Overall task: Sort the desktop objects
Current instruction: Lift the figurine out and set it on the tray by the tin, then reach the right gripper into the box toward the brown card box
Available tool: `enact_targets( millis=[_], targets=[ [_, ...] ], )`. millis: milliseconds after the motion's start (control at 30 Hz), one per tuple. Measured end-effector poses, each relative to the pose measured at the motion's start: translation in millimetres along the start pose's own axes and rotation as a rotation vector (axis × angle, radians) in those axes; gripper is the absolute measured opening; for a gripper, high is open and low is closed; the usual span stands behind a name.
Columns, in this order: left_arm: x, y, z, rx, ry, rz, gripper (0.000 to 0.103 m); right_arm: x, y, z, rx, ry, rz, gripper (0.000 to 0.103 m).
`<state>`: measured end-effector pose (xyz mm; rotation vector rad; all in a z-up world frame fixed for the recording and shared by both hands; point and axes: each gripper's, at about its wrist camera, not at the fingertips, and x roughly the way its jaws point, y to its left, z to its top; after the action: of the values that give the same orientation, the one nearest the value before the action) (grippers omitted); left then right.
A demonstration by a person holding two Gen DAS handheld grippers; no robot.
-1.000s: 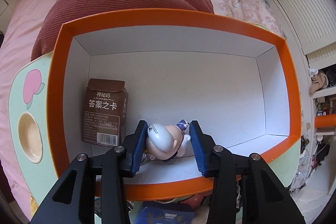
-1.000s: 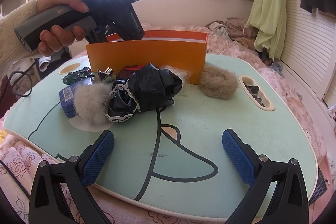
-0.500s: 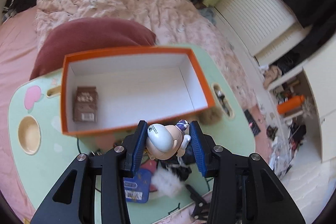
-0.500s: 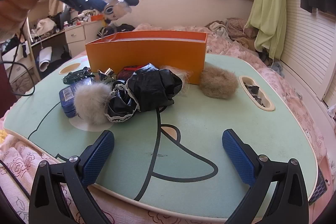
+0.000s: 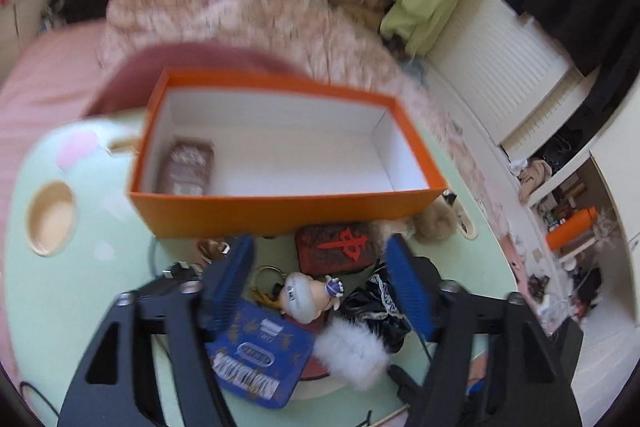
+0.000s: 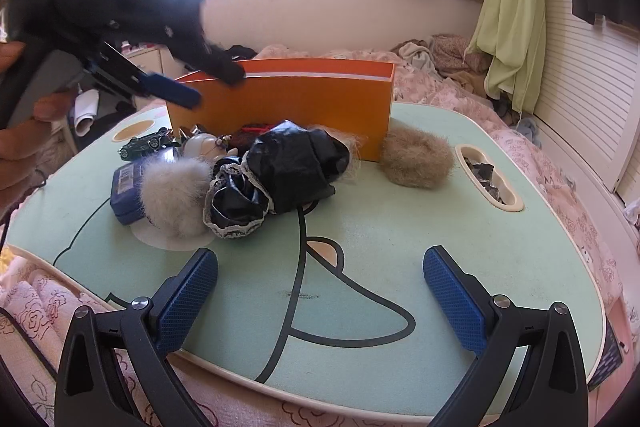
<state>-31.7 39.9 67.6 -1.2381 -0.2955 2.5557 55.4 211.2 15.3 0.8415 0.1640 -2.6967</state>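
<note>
My left gripper (image 5: 318,287) is open and empty, held high over the pile in front of the orange box (image 5: 280,205). A small figurine keychain (image 5: 306,297) lies below it on the blue tin (image 5: 260,357), free of the jaws. The box holds a brown card pack (image 5: 186,167). In the right wrist view the left gripper (image 6: 160,83) hovers blurred above the box's left end (image 6: 280,103), and the figurine (image 6: 202,145) lies in the pile. My right gripper (image 6: 320,301) is open and empty near the table's front edge.
On the green lap table (image 6: 400,239) lie a white fur puff (image 6: 172,195), a black lace-trimmed bundle (image 6: 280,175), a brown fur puff (image 6: 416,159), a toy car (image 6: 146,145) and a red-and-black pouch (image 5: 338,247). A side slot (image 6: 486,179) holds dark scraps. Bedding surrounds the table.
My left gripper has opened and the figurine has dropped from it onto the pile outside the box. The gripper moved back from above the box. The right gripper has not moved.
</note>
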Motion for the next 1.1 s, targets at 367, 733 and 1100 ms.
enact_targets(
  millis=[367, 733, 1100],
  targets=[
    [-29, 4, -107, 0.187, -0.02, 0.227, 0.083, -1, 0, 0, 0.0, 0.0, 0.0, 0.103],
    [5, 13, -127, 0.138, -0.017, 0.229, 0.103, -6, -2, 2, 0.021, -0.015, 0.022, 0.1],
    [2, 12, -130, 0.172, -0.029, 0.204, 0.103, 29, 29, 192, 0.112, 0.17, 0.449, 0.073]
  ],
)
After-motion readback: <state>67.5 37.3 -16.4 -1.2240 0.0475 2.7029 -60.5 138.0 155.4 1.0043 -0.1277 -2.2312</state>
